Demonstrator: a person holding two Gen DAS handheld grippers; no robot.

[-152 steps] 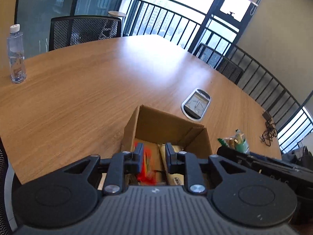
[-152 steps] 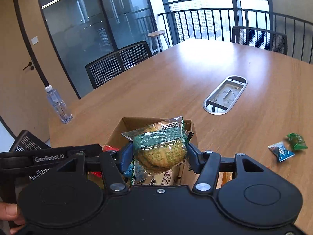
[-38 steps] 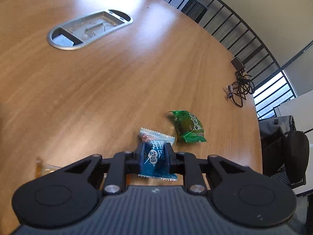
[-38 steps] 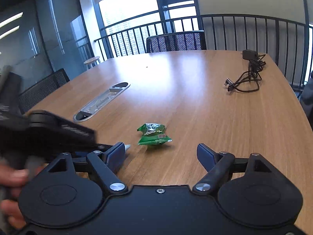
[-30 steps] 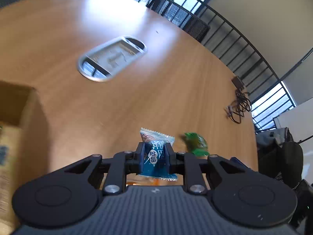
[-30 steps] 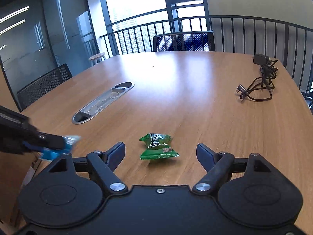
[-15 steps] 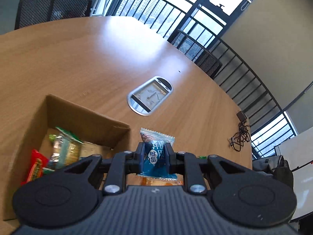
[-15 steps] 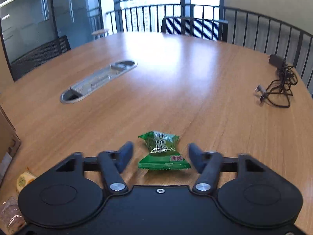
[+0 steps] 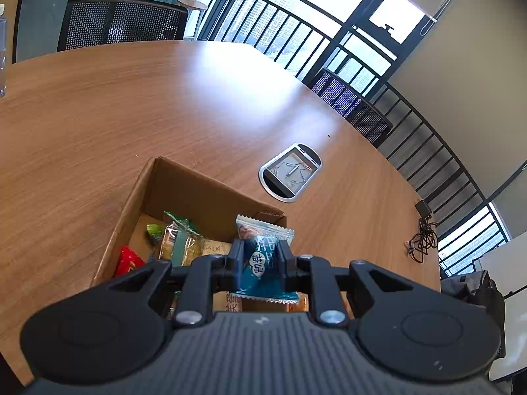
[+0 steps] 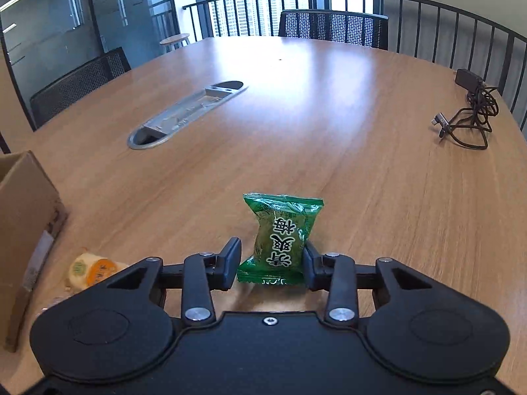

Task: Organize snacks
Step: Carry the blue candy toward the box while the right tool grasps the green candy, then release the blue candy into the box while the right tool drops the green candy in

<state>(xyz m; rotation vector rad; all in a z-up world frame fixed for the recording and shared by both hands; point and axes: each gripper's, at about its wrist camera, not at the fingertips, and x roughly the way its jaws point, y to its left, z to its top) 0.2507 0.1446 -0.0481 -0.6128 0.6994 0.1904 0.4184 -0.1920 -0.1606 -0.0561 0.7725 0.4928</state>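
My left gripper (image 9: 258,256) is shut on a blue snack packet (image 9: 262,258) and holds it above the near right corner of an open cardboard box (image 9: 184,187). The box holds several snacks, among them a red packet (image 9: 128,261) and a clear green-banded pastry pack (image 9: 178,240). In the right wrist view my right gripper (image 10: 271,258) has its jaws closing around a green snack packet (image 10: 283,235) on the table; the right finger touches it and a small gap shows at the left finger. The box's side (image 10: 23,217) shows at the left.
A round yellow-orange wrapped snack (image 10: 92,268) lies on the table beside the box. A metal cable hatch (image 10: 187,112) is set in the wooden table. A black charger and cable (image 10: 471,112) lie at the far right. Mesh chairs (image 10: 332,28) ring the table.
My left gripper has carried the blue packet from the table to above the box. My right gripper has moved up to the green packet and narrowed its jaws around it.
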